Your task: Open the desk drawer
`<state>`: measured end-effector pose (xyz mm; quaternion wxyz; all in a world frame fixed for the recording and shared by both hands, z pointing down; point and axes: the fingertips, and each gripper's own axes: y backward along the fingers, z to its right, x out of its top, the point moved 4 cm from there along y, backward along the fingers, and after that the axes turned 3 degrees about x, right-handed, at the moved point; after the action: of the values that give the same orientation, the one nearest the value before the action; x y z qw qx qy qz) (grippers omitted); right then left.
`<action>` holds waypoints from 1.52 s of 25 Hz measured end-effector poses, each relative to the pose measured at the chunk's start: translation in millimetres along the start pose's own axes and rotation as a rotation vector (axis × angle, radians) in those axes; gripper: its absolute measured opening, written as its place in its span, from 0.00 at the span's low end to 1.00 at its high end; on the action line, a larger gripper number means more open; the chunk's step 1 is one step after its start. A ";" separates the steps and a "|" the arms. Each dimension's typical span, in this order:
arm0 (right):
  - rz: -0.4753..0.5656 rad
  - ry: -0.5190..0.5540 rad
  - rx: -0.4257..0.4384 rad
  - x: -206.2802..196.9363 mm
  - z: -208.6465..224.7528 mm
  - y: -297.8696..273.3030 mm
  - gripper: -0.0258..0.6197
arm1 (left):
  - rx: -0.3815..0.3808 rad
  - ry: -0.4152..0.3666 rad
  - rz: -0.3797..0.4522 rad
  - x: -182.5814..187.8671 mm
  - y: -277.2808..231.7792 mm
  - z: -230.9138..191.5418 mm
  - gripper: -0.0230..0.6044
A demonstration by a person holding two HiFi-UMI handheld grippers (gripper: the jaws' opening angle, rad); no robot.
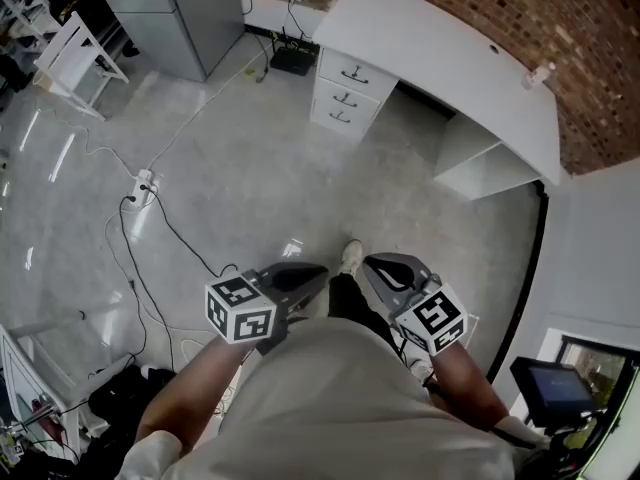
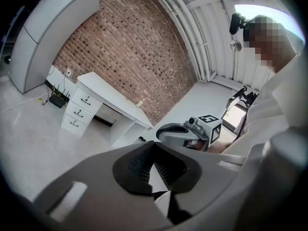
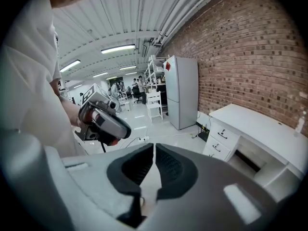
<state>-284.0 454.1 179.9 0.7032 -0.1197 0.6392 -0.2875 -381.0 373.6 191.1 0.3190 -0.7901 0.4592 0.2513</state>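
- Left gripper (image 2: 153,147): jaws pressed together at the tips, nothing between them and touching nothing. Held at the person's waist, well apart from the desk (image 1: 440,58).
- Right gripper (image 3: 154,150): jaws likewise tip to tip, empty. Just beside the left one, equally far from the desk.
- Drawer stack (image 1: 345,90): three white drawers under the desk's left end in the head view, all flush and shut.
- Brick wall (image 1: 600,28): directly behind the desk.
- Black router (image 1: 293,60): on the floor just left of the desk.
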 end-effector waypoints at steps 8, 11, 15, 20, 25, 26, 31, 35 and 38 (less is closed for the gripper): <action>0.039 0.059 0.090 33.8 112.7 -7.5 0.12 | 0.052 0.068 0.068 62.0 -87.5 -39.0 0.07; 0.041 0.074 0.112 40.9 166.4 -4.0 0.12 | 0.064 0.086 0.091 87.1 -131.8 -56.2 0.09; 0.043 0.083 0.126 48.8 226.5 4.5 0.12 | 0.098 0.069 0.109 119.3 -177.9 -67.0 0.09; 0.034 0.054 0.148 45.2 276.4 -0.5 0.12 | 0.126 0.085 0.138 147.1 -215.2 -78.5 0.09; 0.039 0.024 0.169 48.2 309.9 -20.0 0.12 | 0.135 0.133 0.136 161.9 -235.8 -103.2 0.09; 0.040 0.022 0.171 50.7 314.6 -25.0 0.11 | 0.133 0.147 0.136 164.3 -237.9 -109.7 0.09; 0.031 0.016 0.155 67.2 328.2 -46.9 0.10 | 0.114 0.174 0.118 174.7 -242.6 -142.2 0.09; -0.008 0.033 0.132 83.6 344.2 -67.7 0.09 | 0.082 0.228 0.141 192.6 -248.0 -181.5 0.09; -0.033 0.044 0.113 93.2 358.2 -86.4 0.09 | 0.059 0.263 0.148 200.3 -253.7 -209.1 0.09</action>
<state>42.6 261.2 204.2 0.6898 -0.0842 0.6352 -0.3372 -43.9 201.8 262.3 0.2597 -0.7703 0.5614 0.1549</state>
